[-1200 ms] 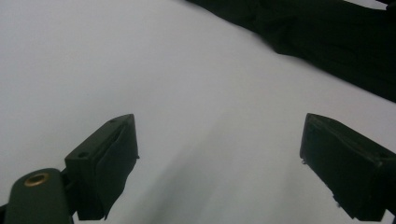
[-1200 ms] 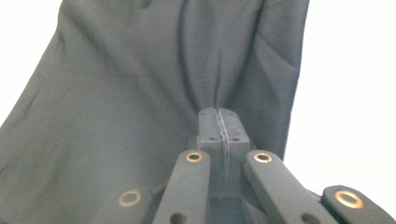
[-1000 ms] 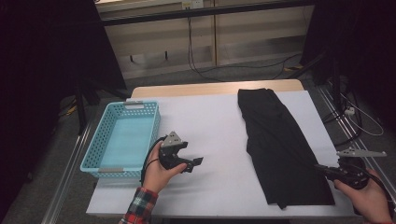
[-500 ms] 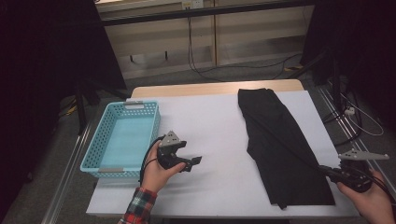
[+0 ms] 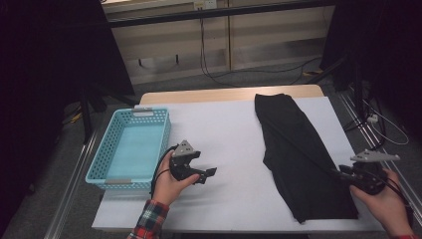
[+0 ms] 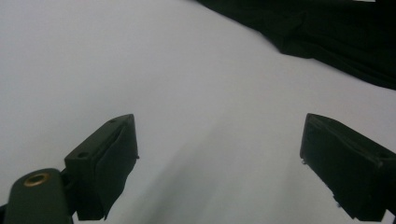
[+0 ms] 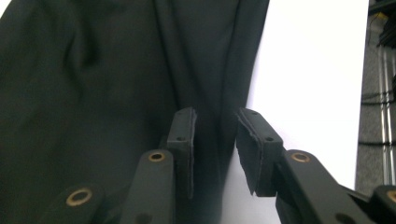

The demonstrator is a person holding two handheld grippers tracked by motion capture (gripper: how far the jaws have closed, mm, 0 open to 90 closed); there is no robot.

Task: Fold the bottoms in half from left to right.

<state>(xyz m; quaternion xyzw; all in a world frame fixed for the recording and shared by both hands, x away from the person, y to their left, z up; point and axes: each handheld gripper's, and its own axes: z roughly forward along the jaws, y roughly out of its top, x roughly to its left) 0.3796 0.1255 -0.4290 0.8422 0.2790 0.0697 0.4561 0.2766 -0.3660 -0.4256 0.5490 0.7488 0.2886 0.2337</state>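
— White tabletop (image 5: pixel 234 134), dim room around it. What sits closest to the person?

— Both hands. The left gripper (image 5: pixel 205 174) hangs low over bare table just right of the turquoise basket (image 5: pixel 130 149), its jaws spread wide with nothing between them. The right gripper (image 5: pixel 343 173) is at the right edge of the black garment (image 5: pixel 293 149), near its lower end.

— Is it pinching the cloth?

— No. In the right gripper view its jaws have just been opening; there is a narrow gap, and the garment's folded edge (image 7: pixel 229 84) lies in and beyond that gap without the pads pressing on it.

— And farther out?

— The garment runs as a long strip away toward the far edge of the table, well apart from the basket. Behind the table are a wooden panel and loose cables on the floor.

— What could spoil things from here?

— As I judge it, the pads are near enough that the cloth could catch on one as the hand draws off, dragging the edge and rumpling the fold. A fresh grip might also take only the top layer, so the strip would peel open.
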